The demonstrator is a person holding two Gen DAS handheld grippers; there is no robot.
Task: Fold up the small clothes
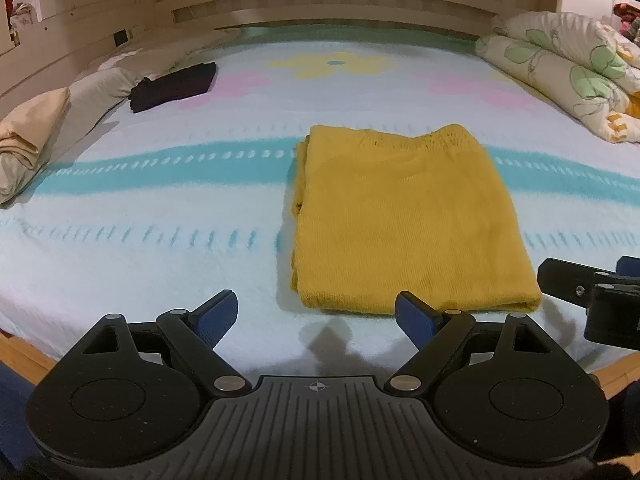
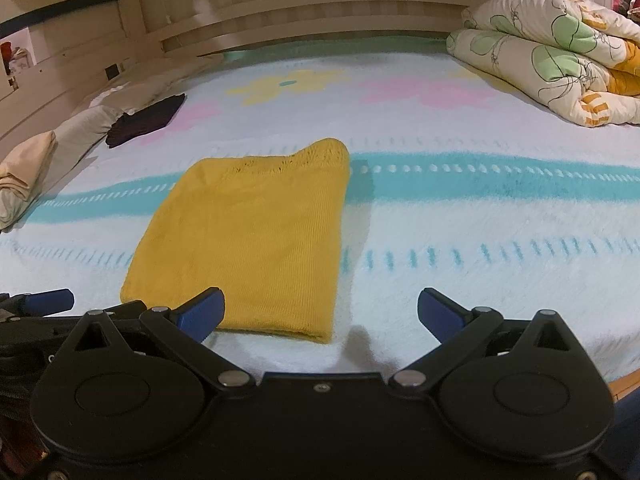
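Note:
A yellow knit garment [image 1: 408, 216] lies folded into a flat rectangle on the bed; it also shows in the right wrist view [image 2: 248, 236]. My left gripper [image 1: 316, 316] is open and empty, just in front of the garment's near left corner. My right gripper [image 2: 320, 312] is open and empty, in front of the garment's near right corner. The right gripper's fingers [image 1: 576, 284] show at the right edge of the left wrist view. The left gripper's fingertip [image 2: 44, 302] shows at the left edge of the right wrist view.
The bed has a white blanket [image 1: 160, 208] with teal stripes. A folded dark garment [image 1: 172, 86] lies far left. Beige pillows [image 1: 32, 136] line the left side. A rolled floral quilt [image 2: 560, 48] sits far right. A wooden headboard [image 1: 320, 0] stands behind.

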